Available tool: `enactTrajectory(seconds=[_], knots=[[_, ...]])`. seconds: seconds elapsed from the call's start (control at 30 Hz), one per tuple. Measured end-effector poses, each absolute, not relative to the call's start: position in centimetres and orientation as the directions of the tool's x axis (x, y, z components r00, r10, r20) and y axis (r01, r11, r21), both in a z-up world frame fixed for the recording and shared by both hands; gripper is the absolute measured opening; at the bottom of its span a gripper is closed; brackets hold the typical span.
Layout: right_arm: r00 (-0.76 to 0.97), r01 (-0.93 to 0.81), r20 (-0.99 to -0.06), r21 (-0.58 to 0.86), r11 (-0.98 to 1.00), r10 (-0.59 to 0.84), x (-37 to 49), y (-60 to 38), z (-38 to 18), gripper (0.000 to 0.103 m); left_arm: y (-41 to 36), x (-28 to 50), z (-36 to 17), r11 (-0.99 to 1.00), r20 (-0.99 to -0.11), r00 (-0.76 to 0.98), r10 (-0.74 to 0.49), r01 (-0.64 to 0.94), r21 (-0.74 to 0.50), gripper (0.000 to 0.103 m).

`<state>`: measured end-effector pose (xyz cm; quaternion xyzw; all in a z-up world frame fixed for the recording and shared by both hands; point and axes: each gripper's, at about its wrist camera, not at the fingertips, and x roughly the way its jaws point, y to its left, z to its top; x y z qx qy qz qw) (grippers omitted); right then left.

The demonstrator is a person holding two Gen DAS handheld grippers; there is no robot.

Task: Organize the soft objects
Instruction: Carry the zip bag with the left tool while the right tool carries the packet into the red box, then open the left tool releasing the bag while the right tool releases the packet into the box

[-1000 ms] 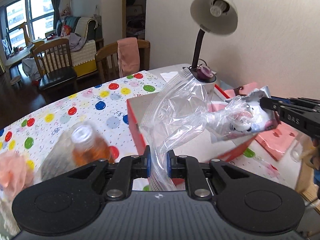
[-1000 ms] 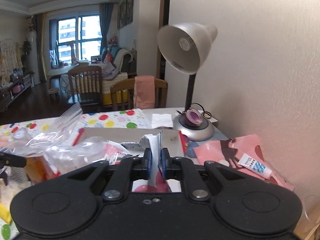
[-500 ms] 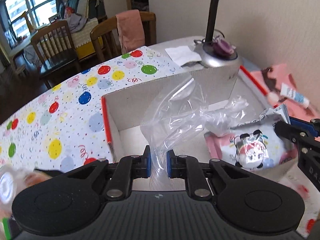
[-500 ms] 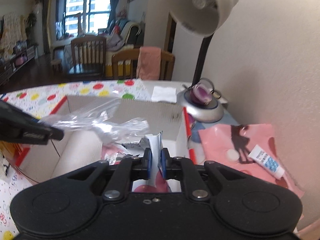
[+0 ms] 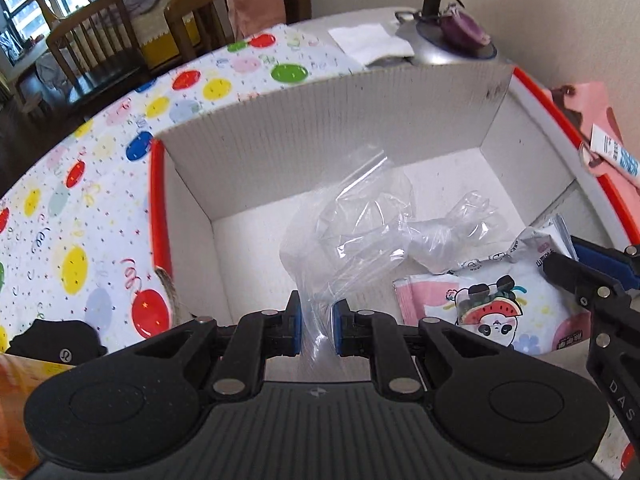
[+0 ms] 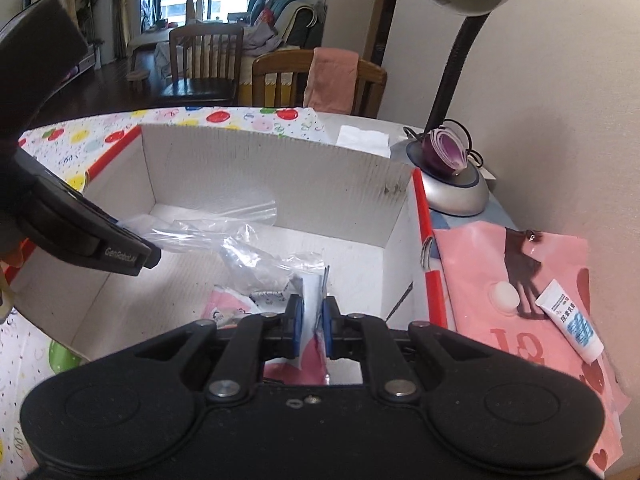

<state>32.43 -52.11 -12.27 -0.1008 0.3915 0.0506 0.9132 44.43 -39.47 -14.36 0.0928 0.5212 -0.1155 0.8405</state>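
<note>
Two soft items: clear plastic bag + panda-print packet, both inside white cardboard box.
Bag: crumpled, over box floor; one end pinched by L gripper, other end twisted, lying against packet top.
Packet: pink/white, at box's right side near wall; upper edge clamped by R gripper – jaws pressed onto it.
L gripper jaws: closed on bag film, blue pads either side.
L wrist view only: packet's panda + watermelon print, black item on balloon tablecloth left of box.
R wrist view only: lamp w/ purple hair tie on its base; packet mostly hidden behind the pads.
Both views: white tube on pink sheet, right of box – red rim between.
</note>
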Motion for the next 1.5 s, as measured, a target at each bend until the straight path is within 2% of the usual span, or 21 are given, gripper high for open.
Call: enactTrajectory(seconds=[0.17,0.37,0.57,0.6,0.67,0.7,1.0,1.13,1.3,1.5], knots=[[0.678,-0.185,-0.735,-0.143,0.972,0.020,32.6,-52.5,-12.6,0.009,-39.7,44.7,-15.4,0.956,-0.915,0.394,-0.082,0.289,0.039,0.017],[0.675,-0.211,-0.736,-0.122,0.970,0.054,32.4,-53.2,-12.4,0.014,-40.1,44.1,-15.5,0.951,-0.915,0.391,-0.102,0.307,0.025,0.033],[0.688,-0.221,-0.719,-0.081,0.972,0.097,31.6,-54.0,-11.4,0.024,-40.0,42.9,-14.1,0.943,-0.892,0.417,-0.176,0.330,-0.031,0.064],[0.693,-0.220,-0.714,-0.076,0.972,0.101,31.4,-54.0,-11.1,0.029,-40.0,42.7,-13.8,0.941,-0.885,0.427,-0.187,0.336,-0.036,0.068],[0.707,-0.223,-0.697,-0.057,0.973,0.121,30.7,-54.1,-10.5,0.053,-40.0,42.0,-12.9,0.943,-0.871,0.449,-0.197,0.331,-0.043,0.069],[0.714,-0.226,-0.687,-0.046,0.973,0.133,30.3,-54.2,-10.1,0.059,-39.9,41.7,-12.4,0.942,-0.864,0.459,-0.208,0.331,-0.051,0.069],[0.748,-0.228,-0.638,0.011,0.974,0.182,27.3,-53.7,-7.1,0.063,-37.3,37.3,-7.8,0.931,-0.785,0.544,-0.294,0.350,-0.106,0.069],[0.770,-0.224,-0.608,0.030,0.974,0.195,25.8,-52.9,-5.7,0.070,-35.0,35.1,-6.0,0.930,-0.750,0.583,-0.313,0.347,-0.118,0.069],[0.790,-0.224,-0.575,0.050,0.973,0.211,23.7,-51.0,-4.1,0.074,-31.3,32.8,-4.3,0.930,-0.714,0.613,-0.337,0.335,-0.151,0.069],[0.798,-0.252,-0.546,0.080,0.964,0.254,21.5,-47.3,-2.8,0.084,-26.1,29.4,-2.9,0.934,-0.675,0.655,-0.340,0.320,-0.159,0.080]])
